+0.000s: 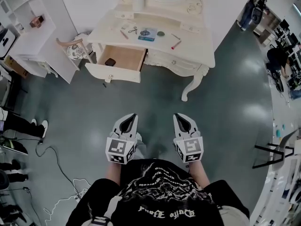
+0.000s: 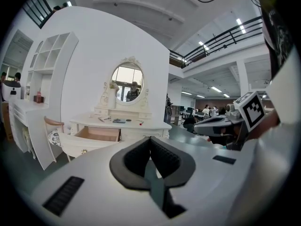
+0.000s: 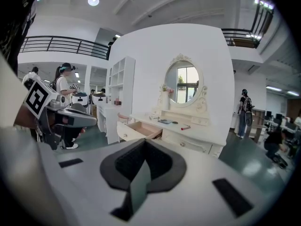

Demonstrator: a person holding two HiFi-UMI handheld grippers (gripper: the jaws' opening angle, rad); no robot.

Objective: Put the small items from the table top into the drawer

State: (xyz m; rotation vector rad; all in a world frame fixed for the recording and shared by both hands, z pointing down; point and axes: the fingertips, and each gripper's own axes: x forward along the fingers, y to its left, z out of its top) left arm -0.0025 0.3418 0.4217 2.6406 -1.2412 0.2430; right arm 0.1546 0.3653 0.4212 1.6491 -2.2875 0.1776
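A white dressing table (image 1: pixel 197 41) stands ahead with its left drawer (image 1: pixel 123 56) pulled open; a dark item (image 1: pixel 110 61) lies inside. On the top lie scissors (image 1: pixel 133 30), a blue packet (image 1: pixel 147 34), a round dark disc (image 1: pixel 161 33) and a red-tipped pen (image 1: pixel 176 44). My left gripper (image 1: pixel 132 117) and right gripper (image 1: pixel 178 117) hang side by side over the floor, well short of the table. Both are shut with nothing held. The left gripper view shows its jaws (image 2: pixel 150 142) closed and the drawer (image 2: pixel 99 134) far off. The right gripper view shows the same (image 3: pixel 143 145).
A chair (image 1: pixel 73 48) stands left of the drawer, beside a white shelf unit (image 1: pixel 28 36). Cables (image 1: pixel 61 173) trail on the floor at the left. A black stand (image 1: pixel 277 154) is at the right. People stand at the room's edges.
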